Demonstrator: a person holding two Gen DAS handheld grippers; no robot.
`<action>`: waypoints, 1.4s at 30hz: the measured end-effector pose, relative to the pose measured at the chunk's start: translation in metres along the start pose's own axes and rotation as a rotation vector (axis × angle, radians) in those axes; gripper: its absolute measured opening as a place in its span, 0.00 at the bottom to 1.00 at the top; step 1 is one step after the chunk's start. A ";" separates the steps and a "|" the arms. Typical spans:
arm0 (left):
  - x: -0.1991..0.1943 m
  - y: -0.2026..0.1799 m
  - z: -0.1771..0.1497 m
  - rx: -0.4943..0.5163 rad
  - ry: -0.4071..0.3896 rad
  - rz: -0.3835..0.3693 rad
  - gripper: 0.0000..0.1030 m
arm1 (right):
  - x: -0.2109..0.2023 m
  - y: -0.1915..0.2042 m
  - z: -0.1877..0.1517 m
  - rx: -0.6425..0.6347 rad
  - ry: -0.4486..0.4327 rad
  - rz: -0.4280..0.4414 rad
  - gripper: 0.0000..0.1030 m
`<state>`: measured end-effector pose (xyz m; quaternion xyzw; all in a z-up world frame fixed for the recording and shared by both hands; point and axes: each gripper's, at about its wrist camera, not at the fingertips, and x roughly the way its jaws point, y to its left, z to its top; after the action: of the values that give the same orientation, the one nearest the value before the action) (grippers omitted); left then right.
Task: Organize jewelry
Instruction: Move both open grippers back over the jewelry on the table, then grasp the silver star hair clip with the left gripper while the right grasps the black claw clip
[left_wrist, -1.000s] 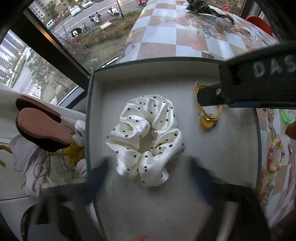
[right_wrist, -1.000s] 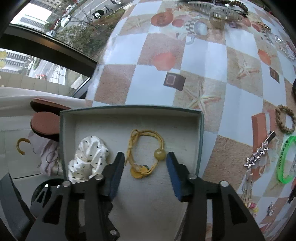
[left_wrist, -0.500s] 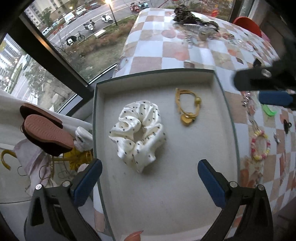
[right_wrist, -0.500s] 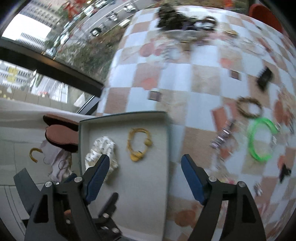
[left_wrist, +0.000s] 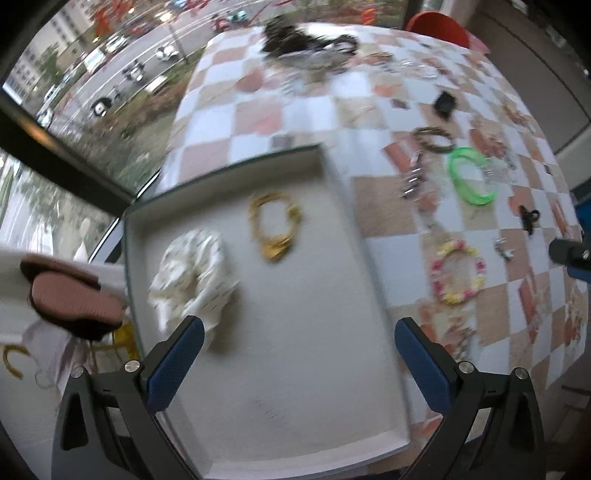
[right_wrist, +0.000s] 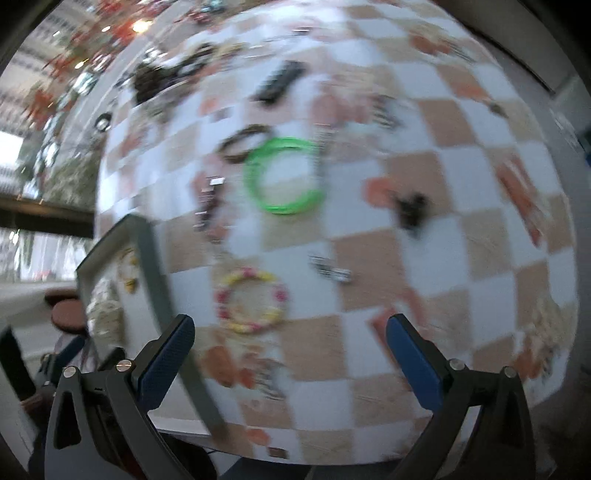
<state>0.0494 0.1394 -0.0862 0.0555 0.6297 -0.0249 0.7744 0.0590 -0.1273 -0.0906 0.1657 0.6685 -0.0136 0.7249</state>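
My right gripper (right_wrist: 290, 354), jaws just opened wide and empty, could snag the tray (right_wrist: 153, 258) rim at 9 o'clock when reaching the bead bracelet (right_wrist: 251, 301).

You have nothing legible here — both views are smeared by blur, and no lettering, label, brand or number can be made out on anything in them.

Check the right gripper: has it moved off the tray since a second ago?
Yes. The right gripper, jaws just opening and empty, has swung rightward off the tray to the tablecloth by the pink-yellow bracelet.
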 end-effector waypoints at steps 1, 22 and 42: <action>-0.002 -0.007 0.005 0.008 -0.006 -0.002 1.00 | -0.002 -0.010 0.000 0.015 0.000 -0.008 1.00; 0.035 -0.101 0.093 0.089 0.001 0.019 1.00 | 0.011 -0.078 0.049 0.017 0.027 -0.056 1.00; 0.104 -0.112 0.126 0.116 0.046 0.032 1.00 | 0.057 -0.068 0.075 -0.071 0.063 -0.134 1.00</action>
<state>0.1814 0.0171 -0.1688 0.1111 0.6437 -0.0477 0.7557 0.1214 -0.1991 -0.1574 0.0951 0.7005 -0.0331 0.7065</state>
